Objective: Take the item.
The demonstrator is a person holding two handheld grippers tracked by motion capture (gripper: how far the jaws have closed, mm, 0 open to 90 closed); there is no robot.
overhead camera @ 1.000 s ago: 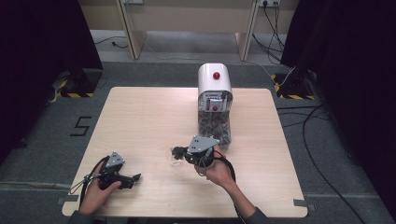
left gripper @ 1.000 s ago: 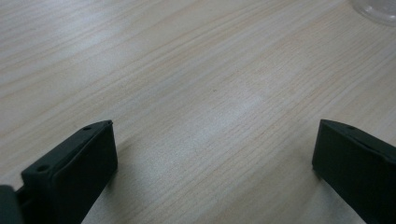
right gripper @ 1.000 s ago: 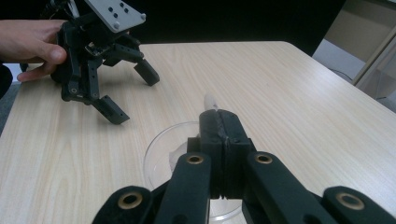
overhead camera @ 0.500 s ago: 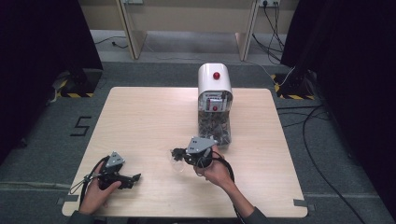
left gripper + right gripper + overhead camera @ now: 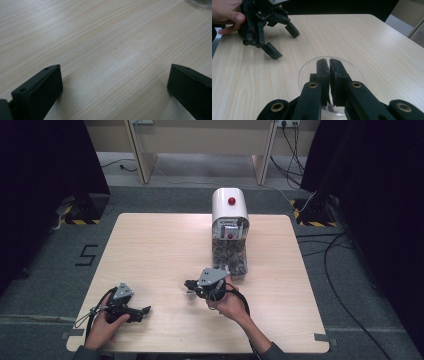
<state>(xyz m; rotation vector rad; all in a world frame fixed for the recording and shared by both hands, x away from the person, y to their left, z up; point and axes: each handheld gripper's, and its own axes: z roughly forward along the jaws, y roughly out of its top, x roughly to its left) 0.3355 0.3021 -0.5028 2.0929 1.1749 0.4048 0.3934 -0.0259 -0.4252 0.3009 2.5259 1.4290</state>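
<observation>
Clear round plastic dish (image 5: 329, 75): near rim hidden behind the right gripper (image 5: 327, 61).
Dish in the left gripper view (image 5: 200, 3): cut off by the top edge.
Dispenser's transparent bin contents (image 5: 230, 255): too small to tell.

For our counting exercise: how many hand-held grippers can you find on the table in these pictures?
2. The left gripper rests near the table's front left edge, jaws open. The right gripper is mid-table beside the dispenser, jaws nearly shut over a clear dish.
</observation>
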